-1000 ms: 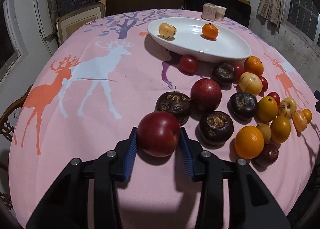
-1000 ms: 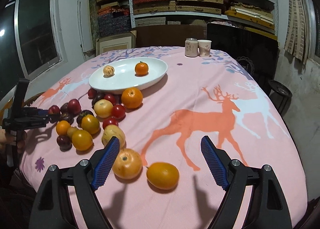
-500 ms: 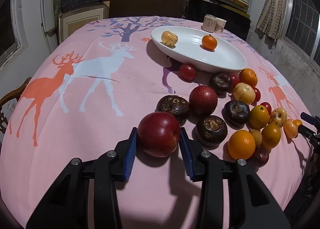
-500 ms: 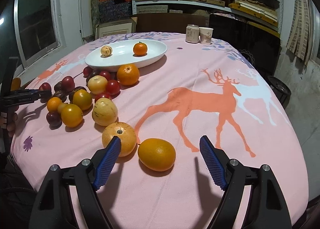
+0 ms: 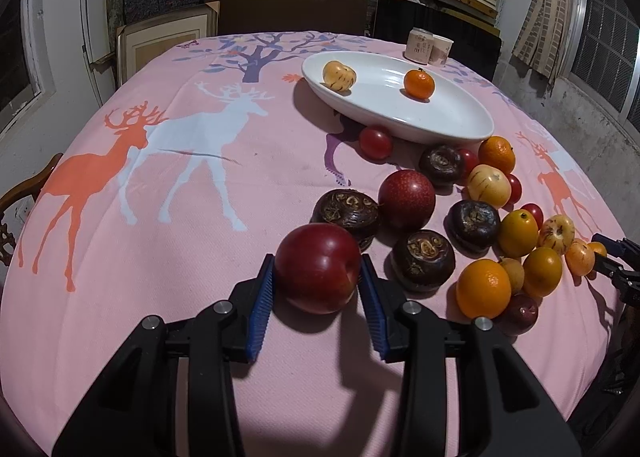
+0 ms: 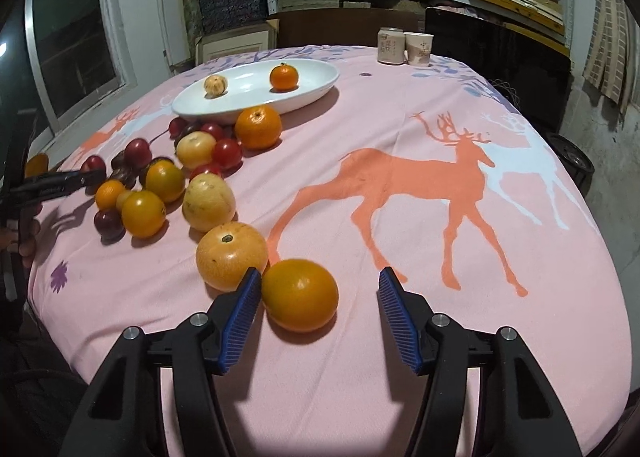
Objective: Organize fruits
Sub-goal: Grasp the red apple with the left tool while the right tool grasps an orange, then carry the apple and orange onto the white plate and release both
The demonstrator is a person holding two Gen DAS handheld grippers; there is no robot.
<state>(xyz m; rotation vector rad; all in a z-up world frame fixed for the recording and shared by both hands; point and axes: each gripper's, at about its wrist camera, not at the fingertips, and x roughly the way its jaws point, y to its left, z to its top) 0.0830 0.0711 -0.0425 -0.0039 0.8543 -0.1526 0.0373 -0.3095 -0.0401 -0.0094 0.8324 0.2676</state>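
Your left claw (image 5: 318, 277) is clamped on a red plum (image 5: 318, 268), both blue pads against its sides; whether the plum clears the counter (image 5: 168, 225) is hard to tell. Your right claw (image 6: 320, 297) is spread wide around an orange (image 6: 299, 295), whose left side seems to touch the left pad. The white dish (image 6: 256, 91) sits at 11 o'clock on the pink deer-print cloth, with shelves behind.

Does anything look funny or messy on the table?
Nothing looks spilled or broken. It is only untidy: the white oval dish holds just two fruits, while the rest lie loose on the pink deer tablecloth beside it.
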